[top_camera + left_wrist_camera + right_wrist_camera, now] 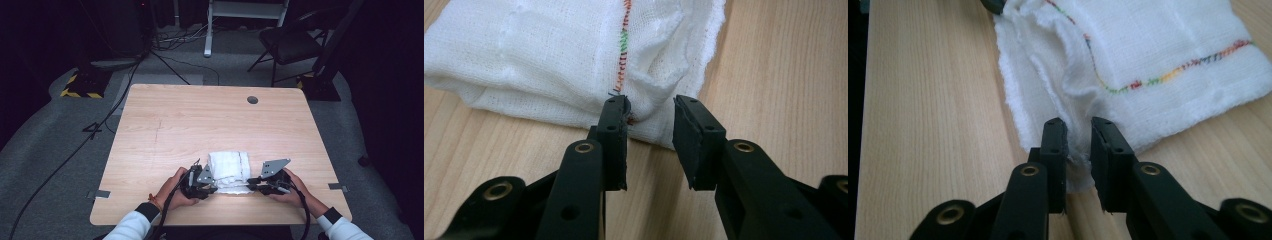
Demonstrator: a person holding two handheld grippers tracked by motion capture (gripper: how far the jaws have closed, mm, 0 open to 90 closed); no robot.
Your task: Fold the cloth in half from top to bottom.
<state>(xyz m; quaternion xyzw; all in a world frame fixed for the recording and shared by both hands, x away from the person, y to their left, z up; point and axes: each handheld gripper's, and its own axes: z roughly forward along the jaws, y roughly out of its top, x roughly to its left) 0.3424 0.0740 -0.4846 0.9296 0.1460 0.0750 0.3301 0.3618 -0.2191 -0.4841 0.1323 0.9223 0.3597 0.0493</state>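
On the near part of the light wooden tabletop (165, 130), the left gripper (210, 184) sits low at the near left corner of a folded white cloth (229, 171). In the left gripper view its jaws stand apart with a clear gap; one jaw tip touches the cloth's edge by a line of coloured stitching (622, 55), the other is just beside the edge, and no fabric lies between them. The cloth rests flat between the two grippers, near the tabletop's front edge. At its near right corner is the right gripper (253, 184). In the right gripper view its jaws are drawn narrow, with a bunched fold of the cloth's frayed edge (1079, 145) pinched between them. Beyond the tabletop, to the far right, a dark chair (292, 42) stands on the grey floor (55, 135).
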